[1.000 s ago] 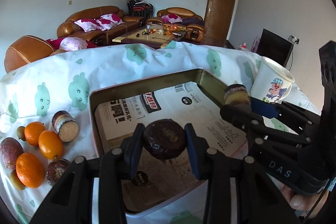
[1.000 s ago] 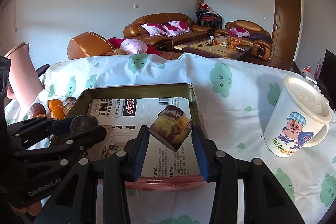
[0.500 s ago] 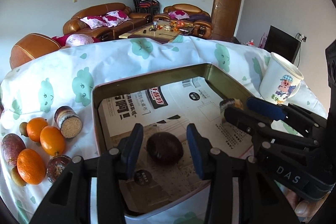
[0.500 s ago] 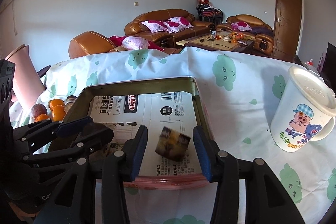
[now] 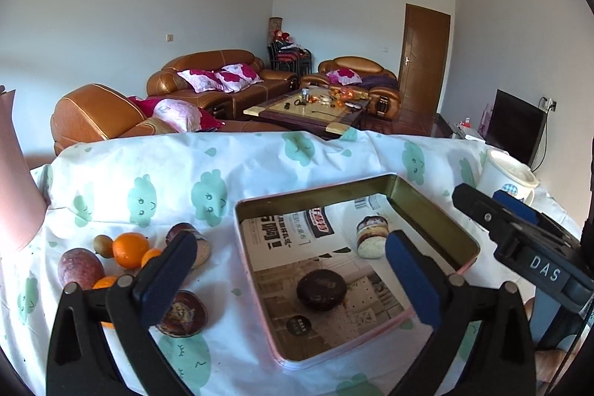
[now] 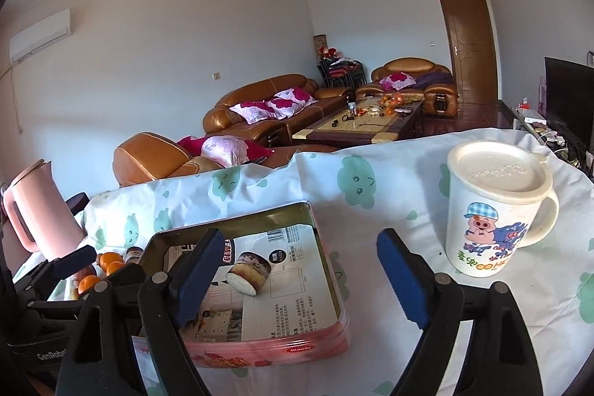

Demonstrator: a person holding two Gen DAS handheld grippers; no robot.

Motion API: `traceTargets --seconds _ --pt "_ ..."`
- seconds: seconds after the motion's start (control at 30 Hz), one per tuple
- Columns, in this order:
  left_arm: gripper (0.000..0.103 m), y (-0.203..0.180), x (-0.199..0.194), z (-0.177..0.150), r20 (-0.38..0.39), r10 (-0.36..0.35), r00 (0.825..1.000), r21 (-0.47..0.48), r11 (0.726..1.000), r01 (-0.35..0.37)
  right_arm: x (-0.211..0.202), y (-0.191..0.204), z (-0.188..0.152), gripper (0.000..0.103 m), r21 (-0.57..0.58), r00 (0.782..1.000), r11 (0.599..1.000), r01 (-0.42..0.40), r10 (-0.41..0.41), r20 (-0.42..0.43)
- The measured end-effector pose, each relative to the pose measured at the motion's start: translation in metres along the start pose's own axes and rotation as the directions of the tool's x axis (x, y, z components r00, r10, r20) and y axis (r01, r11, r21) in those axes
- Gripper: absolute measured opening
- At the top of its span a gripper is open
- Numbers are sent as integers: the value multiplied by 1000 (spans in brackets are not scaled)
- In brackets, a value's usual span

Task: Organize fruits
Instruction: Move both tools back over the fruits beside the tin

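tin (image 5: 438, 210): two fruits (image 5: 321, 289) inside | loose fruits (image 5: 130, 249) left of tin | mug (image 6: 497, 210) right of tin

A metal tin (image 5: 427, 206) lined with newspaper sits on the bench. Inside it, a dark round fruit (image 5: 321, 289) lies near the 6 o'clock edge. A cut fruit piece (image 5: 372, 236) with a white end lies on its side toward 1 o'clock, apart from it. Outside, at 9 o'clock from the tin, oranges (image 5: 130, 249), a purple fruit (image 5: 80, 268) and a dark half fruit (image 5: 182, 313) lie close together.
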State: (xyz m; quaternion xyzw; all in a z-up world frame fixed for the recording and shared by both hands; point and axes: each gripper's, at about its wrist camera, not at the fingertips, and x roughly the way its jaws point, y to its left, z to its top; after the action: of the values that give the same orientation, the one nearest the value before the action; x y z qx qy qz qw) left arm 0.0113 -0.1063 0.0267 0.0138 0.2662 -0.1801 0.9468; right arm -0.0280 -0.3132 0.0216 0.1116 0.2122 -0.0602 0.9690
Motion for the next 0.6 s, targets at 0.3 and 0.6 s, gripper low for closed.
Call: traceTargets --seconds 0.3,0.6 --pt "103 25 -7 -13 18 131 991 41 990 -132 -9 6 -5 85 -36 992 994 107 -104 66" --pt "103 51 -13 -22 19 186 982 46 981 -187 -26 27 -15 85 -53 981 984 170 -164 103"
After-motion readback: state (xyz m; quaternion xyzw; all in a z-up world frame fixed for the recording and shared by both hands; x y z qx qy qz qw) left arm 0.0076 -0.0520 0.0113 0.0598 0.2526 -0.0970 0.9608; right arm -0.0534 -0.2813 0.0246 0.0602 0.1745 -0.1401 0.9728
